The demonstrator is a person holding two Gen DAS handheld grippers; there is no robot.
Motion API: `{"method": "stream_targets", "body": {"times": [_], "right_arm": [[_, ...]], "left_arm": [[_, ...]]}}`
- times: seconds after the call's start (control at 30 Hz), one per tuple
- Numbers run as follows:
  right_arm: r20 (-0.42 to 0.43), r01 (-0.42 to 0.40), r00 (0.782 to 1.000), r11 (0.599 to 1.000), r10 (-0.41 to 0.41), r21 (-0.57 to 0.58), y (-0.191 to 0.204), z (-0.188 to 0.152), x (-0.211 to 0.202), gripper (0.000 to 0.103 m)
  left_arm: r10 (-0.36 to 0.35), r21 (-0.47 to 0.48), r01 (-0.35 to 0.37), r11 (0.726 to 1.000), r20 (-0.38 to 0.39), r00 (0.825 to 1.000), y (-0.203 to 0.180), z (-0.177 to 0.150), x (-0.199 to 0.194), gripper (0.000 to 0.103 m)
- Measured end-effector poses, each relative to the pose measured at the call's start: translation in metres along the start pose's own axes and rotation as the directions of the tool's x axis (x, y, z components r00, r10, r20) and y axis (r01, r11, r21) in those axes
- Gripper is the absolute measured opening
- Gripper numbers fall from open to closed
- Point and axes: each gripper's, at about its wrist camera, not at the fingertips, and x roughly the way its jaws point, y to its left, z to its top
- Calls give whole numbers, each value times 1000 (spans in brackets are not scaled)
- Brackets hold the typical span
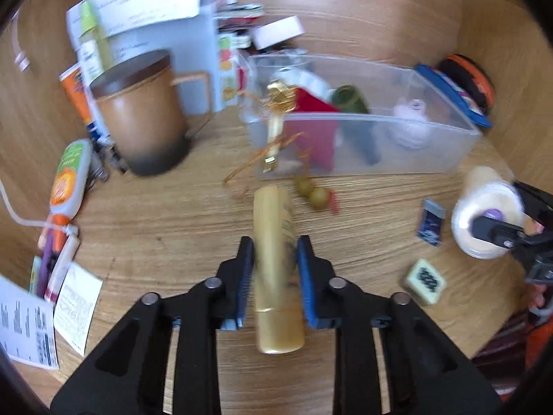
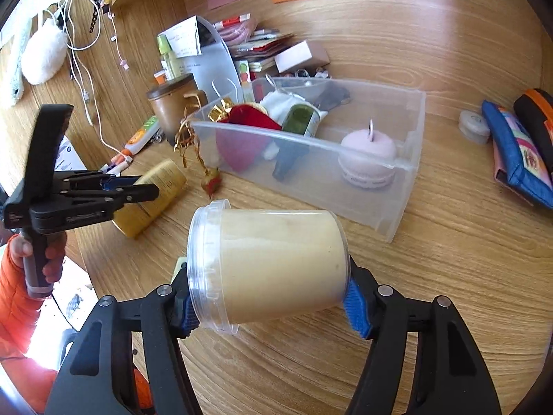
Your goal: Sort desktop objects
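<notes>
My left gripper (image 1: 274, 245) is shut on a gold tube (image 1: 276, 269), held lengthwise between the blue pads above the wooden desk (image 1: 166, 221). From the right wrist view the same gold tube (image 2: 155, 197) sits in the left gripper (image 2: 152, 190) at the left. My right gripper (image 2: 269, 297) is shut on a clear tub of cream-coloured stuff (image 2: 273, 266), lying sideways between its pads. That tub (image 1: 487, 218) shows at the right of the left wrist view. A clear plastic bin (image 1: 363, 117) ahead holds a red pouch, a green bottle and a pink macaron-shaped thing.
A brown lidded mug (image 1: 141, 110) stands left of the bin (image 2: 311, 145). A gold ribbon ornament with beads (image 1: 311, 193) lies before the bin. A mahjong tile (image 1: 423, 280), a small blue packet (image 1: 430, 221), an orange-capped tube (image 1: 67, 183), papers and cables lie around. Pouches (image 2: 518, 145) lie at the right.
</notes>
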Motion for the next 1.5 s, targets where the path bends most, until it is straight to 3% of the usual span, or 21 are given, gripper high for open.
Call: {"method": "stream_targets", "body": {"times": [0.1, 0.3, 0.67, 0.8, 0.93, 1.13, 1.5], "right_arm": [[0, 1, 1000, 1000, -1, -7, 4, 3, 0, 63], [-9, 1, 1000, 1000, -1, -25, 13, 1, -1, 63], [-13, -13, 1000, 1000, 12, -23, 19, 5, -1, 63], [-10, -13, 1000, 1000, 13, -19, 21, 9, 0, 63], [-3, -22, 1000, 1000, 22, -5, 20, 12, -1, 63], [9, -27, 1000, 1000, 27, 4, 23, 18, 1, 63], [33, -21, 999, 1000, 21, 1, 32, 32, -4, 63]], "left_arm": [[40, 54, -40, 998, 10, 999, -11, 3, 3, 23], [4, 126, -2, 992, -21, 1000, -27, 2, 17, 29], [-21, 97, 28, 995, -71, 997, -25, 9, 44, 31], [-25, 83, 29, 996, -48, 999, -25, 9, 42, 28], [-90, 19, 90, 996, -11, 996, -16, 8, 29, 25], [-124, -19, 124, 992, 29, 992, -12, 3, 16, 25], [-165, 6, 166, 986, 129, 978, -12, 21, -20, 25]]}}
